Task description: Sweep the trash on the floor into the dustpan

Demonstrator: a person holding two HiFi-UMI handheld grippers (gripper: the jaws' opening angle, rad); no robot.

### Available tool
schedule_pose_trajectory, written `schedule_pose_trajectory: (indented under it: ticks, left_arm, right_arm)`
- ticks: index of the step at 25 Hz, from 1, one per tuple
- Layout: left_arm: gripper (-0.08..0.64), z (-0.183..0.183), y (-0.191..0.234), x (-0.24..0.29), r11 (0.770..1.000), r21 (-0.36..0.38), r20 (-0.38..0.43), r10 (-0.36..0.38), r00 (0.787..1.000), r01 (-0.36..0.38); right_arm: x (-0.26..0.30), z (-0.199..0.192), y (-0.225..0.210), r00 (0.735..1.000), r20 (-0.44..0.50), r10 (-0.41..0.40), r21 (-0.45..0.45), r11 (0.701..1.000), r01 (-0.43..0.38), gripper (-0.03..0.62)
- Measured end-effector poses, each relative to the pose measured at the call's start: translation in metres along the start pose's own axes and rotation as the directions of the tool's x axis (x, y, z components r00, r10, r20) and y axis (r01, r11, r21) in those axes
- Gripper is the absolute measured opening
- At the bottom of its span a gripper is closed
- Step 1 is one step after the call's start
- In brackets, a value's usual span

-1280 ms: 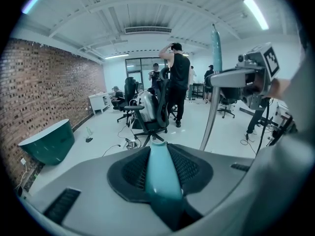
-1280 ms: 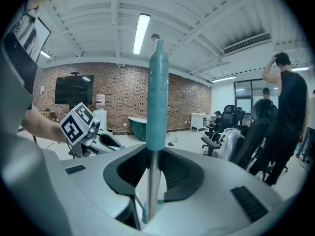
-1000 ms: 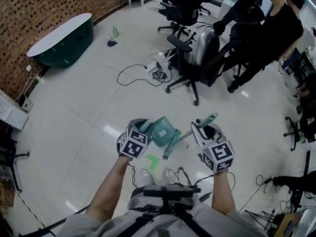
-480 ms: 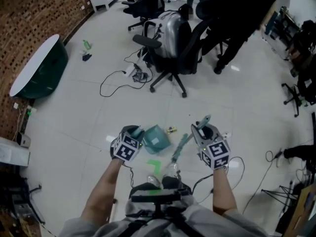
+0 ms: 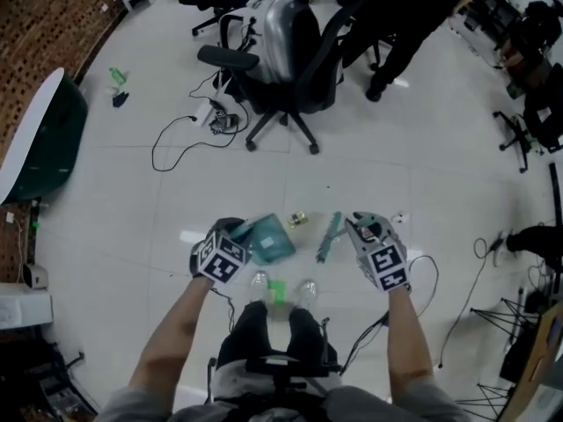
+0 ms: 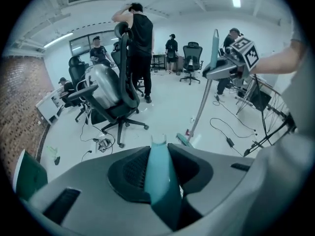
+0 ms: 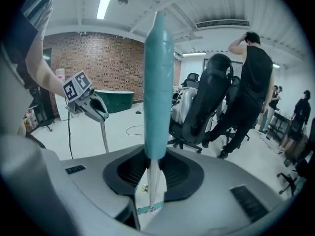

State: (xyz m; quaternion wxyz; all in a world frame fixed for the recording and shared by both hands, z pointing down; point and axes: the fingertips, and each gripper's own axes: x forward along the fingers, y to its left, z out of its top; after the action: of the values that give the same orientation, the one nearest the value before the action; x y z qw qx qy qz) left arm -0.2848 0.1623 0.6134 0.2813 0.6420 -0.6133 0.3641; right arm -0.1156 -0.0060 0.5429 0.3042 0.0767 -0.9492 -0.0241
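Note:
My left gripper (image 5: 236, 238) is shut on the handle of a teal dustpan (image 5: 269, 241), which hangs low over the white floor. That handle (image 6: 158, 173) fills the gap between the left jaws. My right gripper (image 5: 359, 229) is shut on the teal broom handle (image 7: 158, 82), upright between its jaws. The broom head (image 5: 328, 236) is near the floor, right of the dustpan. A small piece of trash (image 5: 299, 221) lies between pan and broom, and a white scrap (image 5: 398, 219) lies further right. A green piece (image 5: 277, 290) lies by my shoes.
A black office chair (image 5: 281, 77) with a silver backpack (image 5: 264, 20) stands ahead, with a cable and power strip (image 5: 211, 117) on the floor at its left. A person in black (image 6: 140, 43) stands behind the chair. A dark green tub (image 5: 40, 143) sits at the left wall. More cables (image 5: 422, 280) trail at the right.
Both grippers have dropped toward the floor, carrying dustpan and broom down with them. The view has moved forward, so the chair and the small trash are now closer.

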Motion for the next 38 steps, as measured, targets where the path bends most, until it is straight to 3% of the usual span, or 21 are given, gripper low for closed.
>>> schedule_pose_trajectory:
  ticks: [5,9,15,24,32,38]
  left_arm:
    - [0.112,0.010,0.004,0.030,0.993,0.096,-0.032,-0.072,0.997,0.075]
    - [0.112,0.023,0.011,0.040,0.989,0.116,-0.032,-0.085,0.996,0.089]
    - [0.112,0.032,0.021,0.049,0.989,0.117,-0.024,-0.091,0.996,0.094]
    - [0.106,0.022,0.027,0.059,0.982,0.097,-0.095,-0.151,0.984,0.160]
    - [0.103,0.019,0.027,0.057,0.980,0.075,-0.098,-0.175,0.980,0.183]
    - [0.098,0.022,0.018,0.052,0.978,0.098,-0.090,-0.178,0.980,0.186]
  right_arm:
    - [0.055,-0.038,0.000,0.997,-0.064,0.034,-0.039,0.999,-0.036,0.087]
    - [0.094,-0.067,0.012,0.991,-0.110,0.081,-0.030,0.996,-0.085,0.086]
    - [0.108,-0.081,0.041,0.985,-0.089,0.146,0.121,0.983,-0.135,0.094]
    - [0.119,-0.066,0.067,0.972,-0.008,0.233,0.216,0.950,-0.226,0.104]
    - [0.120,-0.037,0.089,0.950,0.103,0.296,0.326,0.892,-0.313,0.100]
    - [0.101,-0.020,0.092,0.959,0.111,0.261,0.259,0.924,-0.282,0.081]
